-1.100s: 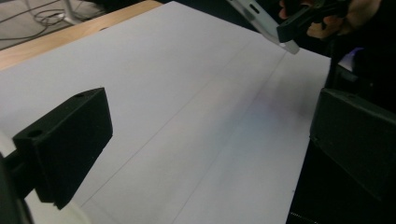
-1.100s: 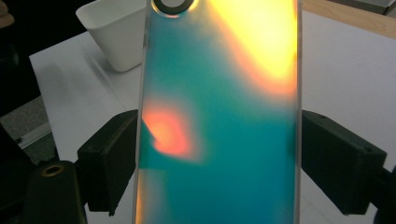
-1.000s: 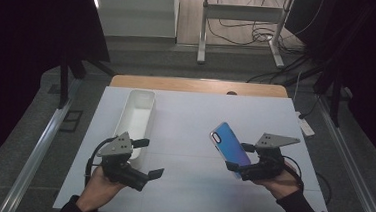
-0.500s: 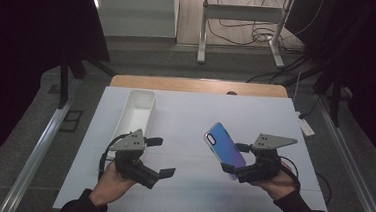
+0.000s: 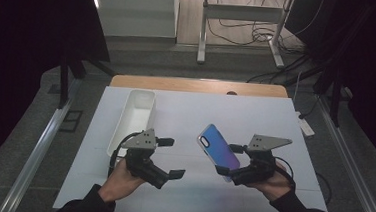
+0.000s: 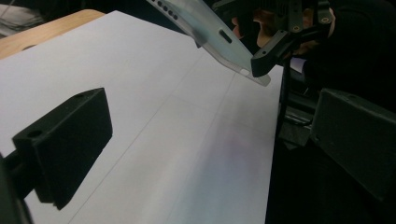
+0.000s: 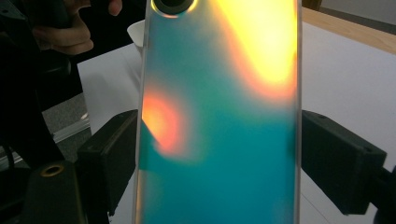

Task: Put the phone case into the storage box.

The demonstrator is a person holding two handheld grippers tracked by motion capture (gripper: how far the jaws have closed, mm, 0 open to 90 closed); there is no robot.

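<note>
A phone (image 5: 218, 148) with a shimmering blue-green back stands tilted above the white table (image 5: 195, 111), right of centre. My right gripper (image 5: 229, 169) is shut on its lower part. In the right gripper view the two black pads (image 7: 341, 154) press on the long edges of the phone (image 7: 219, 93), whose camera lens is at the top. My left gripper (image 5: 172, 158) hovers left of the phone, open, with nothing between its jaws. In the left gripper view my left gripper (image 6: 210, 140) faces bare table, and the phone (image 6: 219, 37) and right gripper (image 6: 280, 42) sit at the upper right.
A long white tray (image 5: 137, 115) lies on the table's left side, just behind my left hand. A wooden edge (image 5: 197, 85) runs along the far side of the table. Dark floor, a metal stand and cables lie beyond it.
My left gripper has moved right, from near the tray's front end toward the table's middle and the phone. The right gripper and phone have barely shifted.
</note>
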